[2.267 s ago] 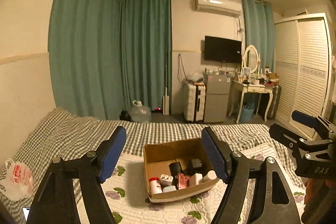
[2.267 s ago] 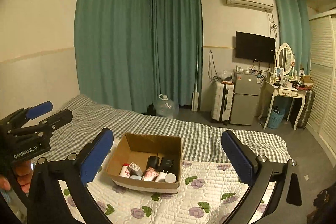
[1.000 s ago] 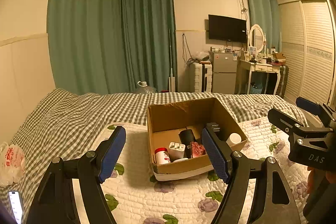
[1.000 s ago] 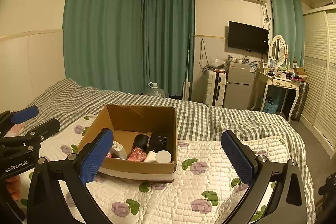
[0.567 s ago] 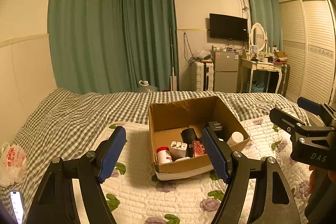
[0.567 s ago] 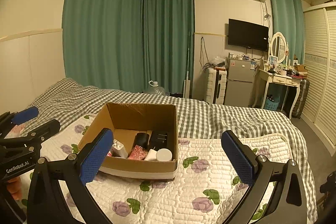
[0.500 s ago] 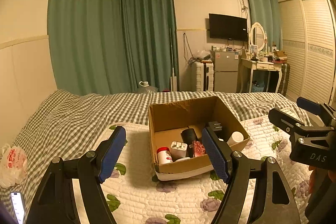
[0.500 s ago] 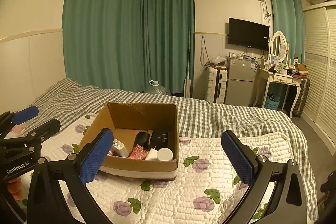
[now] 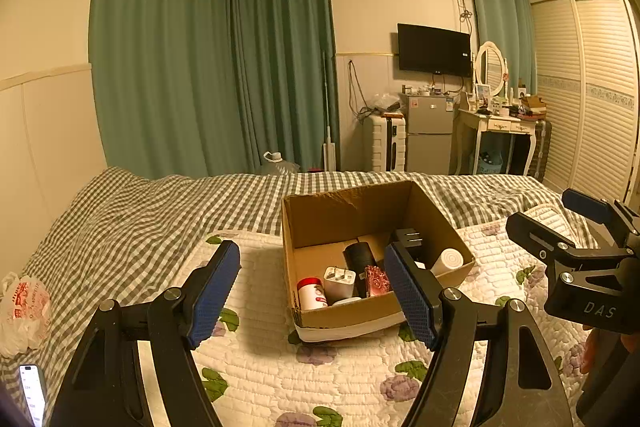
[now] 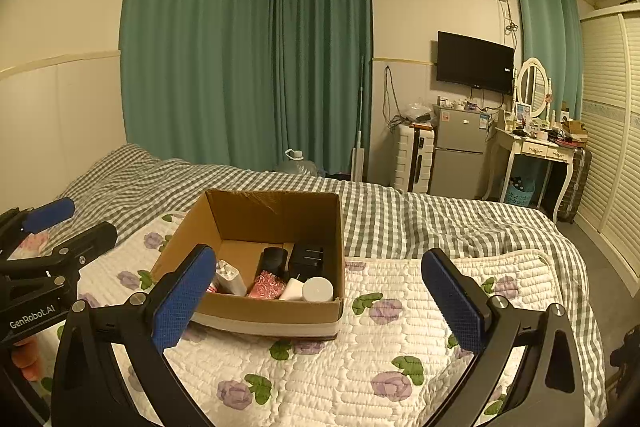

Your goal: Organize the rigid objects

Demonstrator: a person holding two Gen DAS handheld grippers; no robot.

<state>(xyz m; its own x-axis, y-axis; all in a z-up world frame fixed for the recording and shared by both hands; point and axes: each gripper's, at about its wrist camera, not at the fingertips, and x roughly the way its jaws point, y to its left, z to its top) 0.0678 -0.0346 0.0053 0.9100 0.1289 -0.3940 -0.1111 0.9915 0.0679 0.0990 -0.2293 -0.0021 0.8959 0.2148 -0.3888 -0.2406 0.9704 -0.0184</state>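
**quiltwatcher:** So where's everything sitting? The cardboard box (image 9: 376, 259) is on the floral quilt (image 9: 280, 379) on the bed, and all the small hard stuff is already inside it: a red-capped bottle (image 9: 311, 293), a white charger (image 9: 339, 283), a black cylinder (image 9: 359, 257), a red patterned thing (image 9: 377, 279), a white round-topped jar (image 10: 317, 289) and a black adapter (image 10: 306, 259). Nothing loose on the quilt that I can spot.

**gripnerd:** Yep. The left gripper (image 9: 312, 297) and right gripper (image 10: 320, 301) both hover short of the box, fingers spread wide, holding nothing. Honestly that fits either "about to unpack and sort" or "just finished packing", can't call it.

**quiltwatcher:** If either one goes in?

**gripnerd:** The pieces are jammed together at the near wall, so come from above, one item at a time, fingers straddling it without nudging neighbours. The box looks light on a soft quilt, so it'd probably slide if bumped.
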